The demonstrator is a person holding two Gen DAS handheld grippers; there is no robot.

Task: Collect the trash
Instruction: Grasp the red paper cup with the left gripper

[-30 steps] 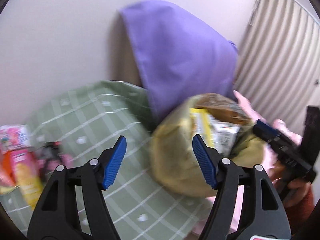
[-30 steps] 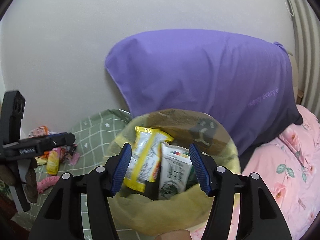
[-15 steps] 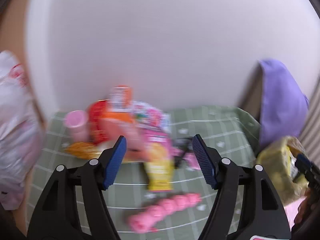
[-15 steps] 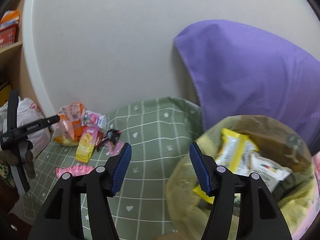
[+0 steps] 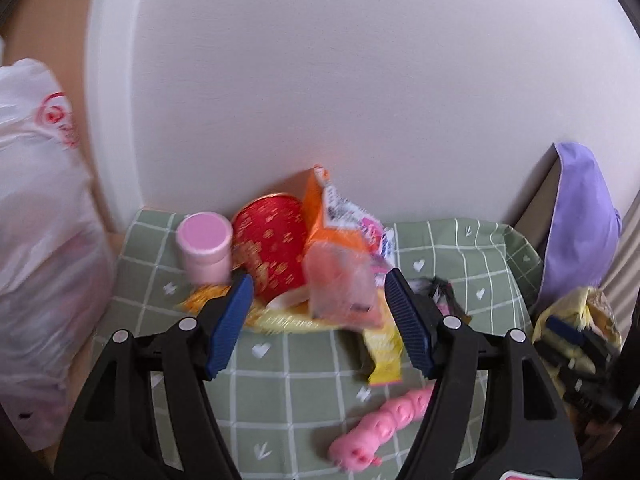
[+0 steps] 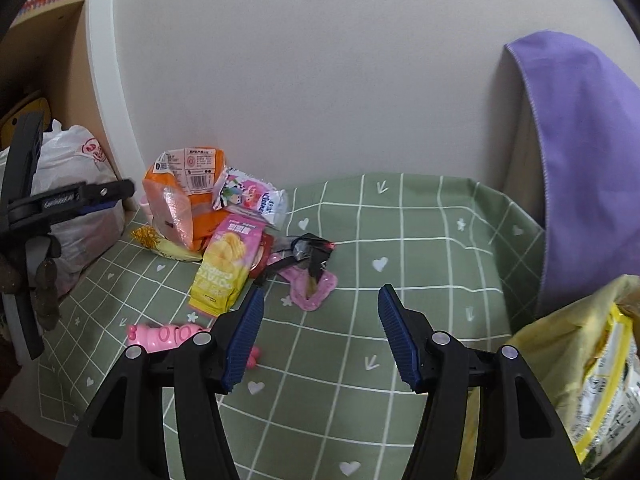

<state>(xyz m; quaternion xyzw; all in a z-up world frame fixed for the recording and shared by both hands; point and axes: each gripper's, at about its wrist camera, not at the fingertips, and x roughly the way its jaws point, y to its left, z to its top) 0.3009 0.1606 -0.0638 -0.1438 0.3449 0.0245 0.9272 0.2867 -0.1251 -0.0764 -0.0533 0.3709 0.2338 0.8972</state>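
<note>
A pile of trash lies on the green checked cloth (image 6: 400, 264) against the wall: an orange snack bag (image 5: 332, 240) (image 6: 184, 200), a yellow-pink chip bag (image 6: 224, 268) (image 5: 384, 356), a white-pink wrapper (image 6: 256, 196), a black wrapper (image 6: 312, 252) and a pink wrapper (image 6: 312, 292). My left gripper (image 5: 320, 304) (image 6: 116, 194) hangs open just in front of the orange bag, with nothing between its fingers. My right gripper (image 6: 320, 320) (image 5: 568, 332) is open too, over bare cloth short of the pile. A yellow trash bag (image 6: 580, 380) (image 5: 576, 312) with wrappers inside sits at the right.
A pink tub (image 5: 205, 250) and a red tin (image 5: 272, 252) stand behind the pile. A pink segmented toy (image 5: 380, 420) (image 6: 164, 336) lies in front. A white plastic bag (image 5: 40, 240) sits left of the cloth, a purple pillow (image 6: 580, 160) leans at the right, and the wall closes the back.
Both views have swung left, away from the yellow bag and purple pillow and onto the trash pile. The left gripper has come close to the orange bag. Both grippers stayed open.
</note>
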